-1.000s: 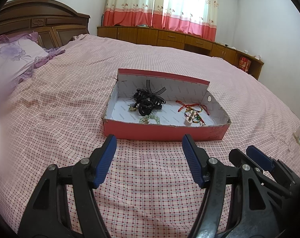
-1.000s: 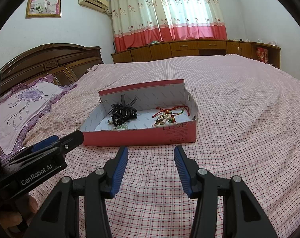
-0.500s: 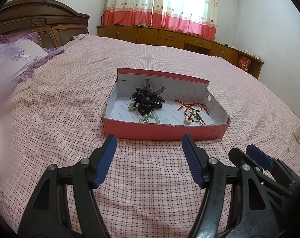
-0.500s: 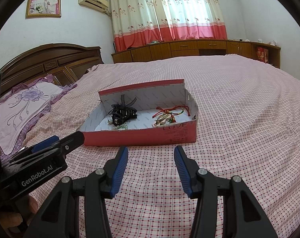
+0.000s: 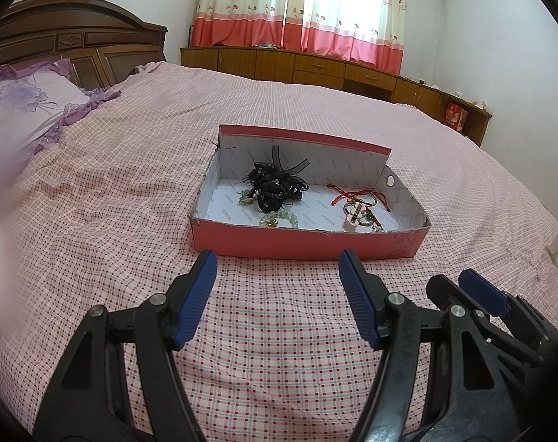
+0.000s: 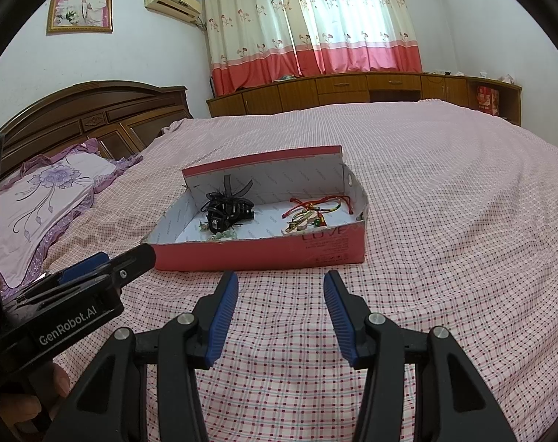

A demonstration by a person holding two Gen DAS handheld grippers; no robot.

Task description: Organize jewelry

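Both claws, left claw (image 5: 277, 258) and right claw (image 6: 281, 279), gape before the jewelry box (image 5: 304, 237).

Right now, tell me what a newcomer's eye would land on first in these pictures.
The open pink box in the middle of the checked bedspread draws the eye first. Inside, a black tangle of hair clips sits toward its left and red-corded bracelets toward its right, with green beads by the near wall. In the foreground the left claw and right claw hover open and empty, short of the box.
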